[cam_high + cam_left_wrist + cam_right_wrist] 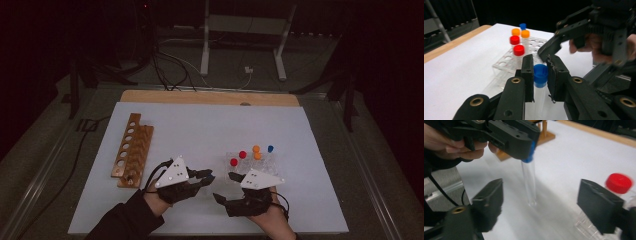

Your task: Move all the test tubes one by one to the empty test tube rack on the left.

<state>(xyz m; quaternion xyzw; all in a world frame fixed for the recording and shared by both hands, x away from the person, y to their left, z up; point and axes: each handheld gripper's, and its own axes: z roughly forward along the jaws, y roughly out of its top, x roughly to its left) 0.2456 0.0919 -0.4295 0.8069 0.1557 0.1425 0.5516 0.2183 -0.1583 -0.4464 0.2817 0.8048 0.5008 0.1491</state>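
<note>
My left gripper (540, 65) is shut on the blue cap of a clear test tube (540, 73), which hangs upright over the white mat. In the high view the left gripper (207, 176) sits just left of the right gripper (227, 186). The right gripper (540, 197) stands open, its jaws wide apart on either side of the tube (529, 180) and not touching it. A clear plastic rack (265, 162) right behind the right gripper holds several tubes with red, orange and blue caps. One red cap (619, 182) shows beside the right jaw.
An empty wooden tube rack (132, 150) with a row of holes lies at the left of the white mat (210, 125). The table's wooden edge (210, 96) runs along the back. Cables and metal stand legs lie on the floor beyond.
</note>
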